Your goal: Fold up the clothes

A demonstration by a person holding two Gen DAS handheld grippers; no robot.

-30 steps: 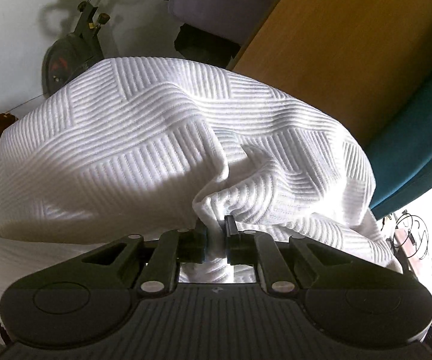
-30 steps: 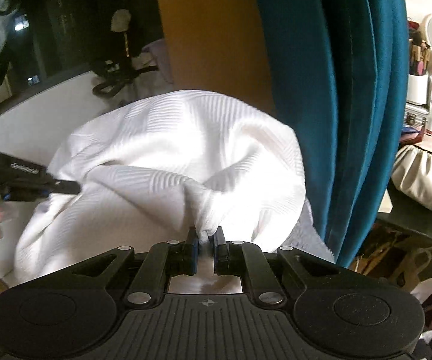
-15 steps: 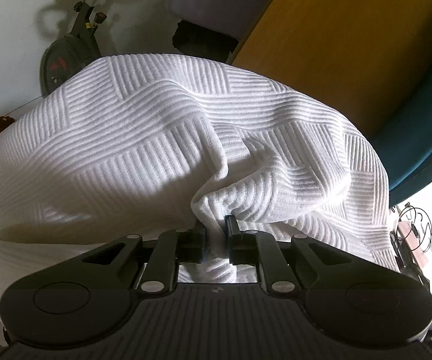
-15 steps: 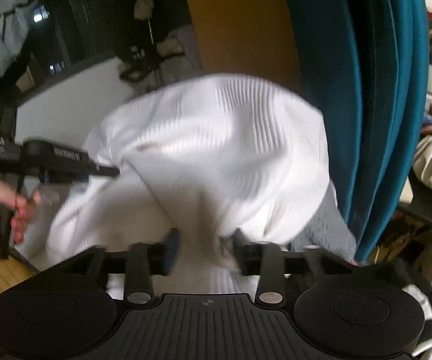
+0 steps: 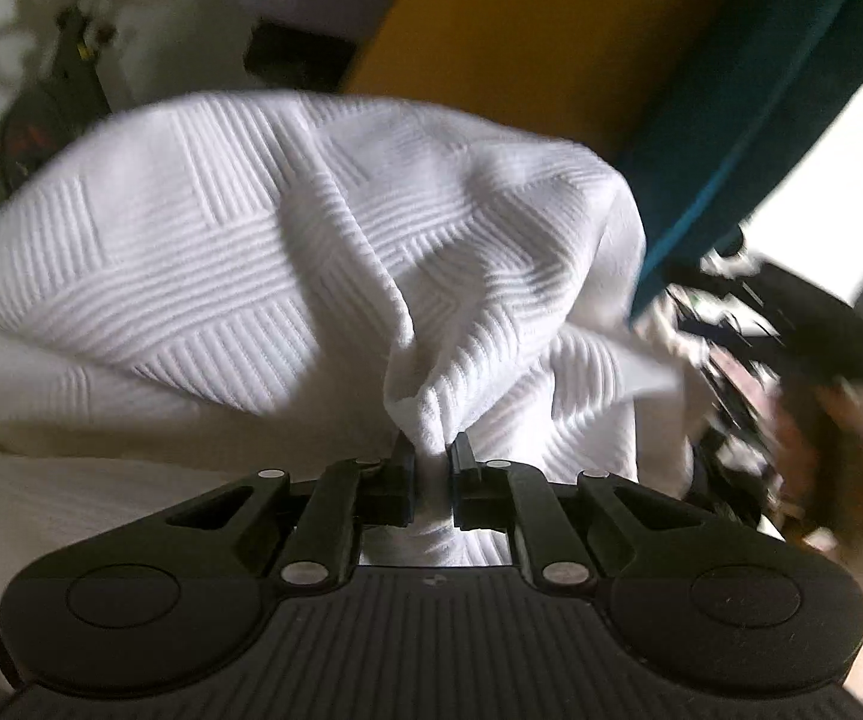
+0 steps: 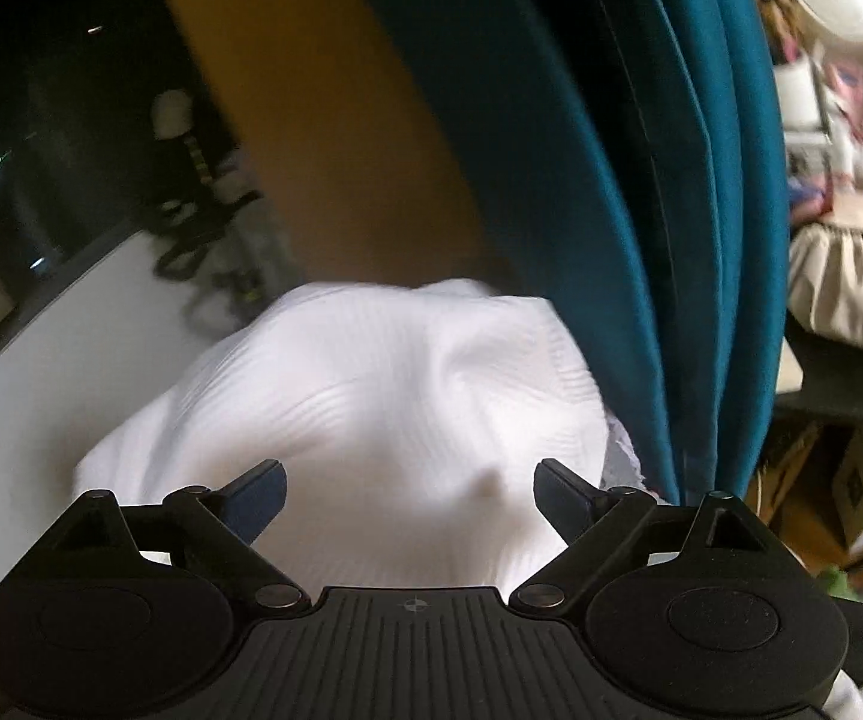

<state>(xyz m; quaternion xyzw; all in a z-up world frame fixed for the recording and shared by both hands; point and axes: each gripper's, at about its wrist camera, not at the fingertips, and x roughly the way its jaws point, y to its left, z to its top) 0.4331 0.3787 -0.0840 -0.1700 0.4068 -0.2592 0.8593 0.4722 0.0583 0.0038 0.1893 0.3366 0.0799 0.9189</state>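
A white garment (image 5: pixel 287 252) with a ribbed geometric weave fills the left wrist view, bunched and lifted. My left gripper (image 5: pixel 431 450) is shut on a pinched fold of it. In the right wrist view the same white garment (image 6: pixel 371 396) lies in a soft mound just beyond my right gripper (image 6: pixel 410 480), whose fingers stand wide open with nothing between them. At the right edge of the left wrist view, blurred, the right gripper (image 5: pixel 815 324) and the hand (image 5: pixel 845 456) holding it show.
A teal curtain (image 6: pixel 641 180) hangs to the right beside an ochre panel (image 6: pixel 341 120). An exercise bike (image 5: pixel 47 96) stands at the far left on a white floor. A beige bag (image 6: pixel 845 288) and cluttered shelves sit at the far right.
My right gripper has opened and let go of the garment, which has dropped away from its fingers. The left gripper keeps its hold and has swung a little to the right.
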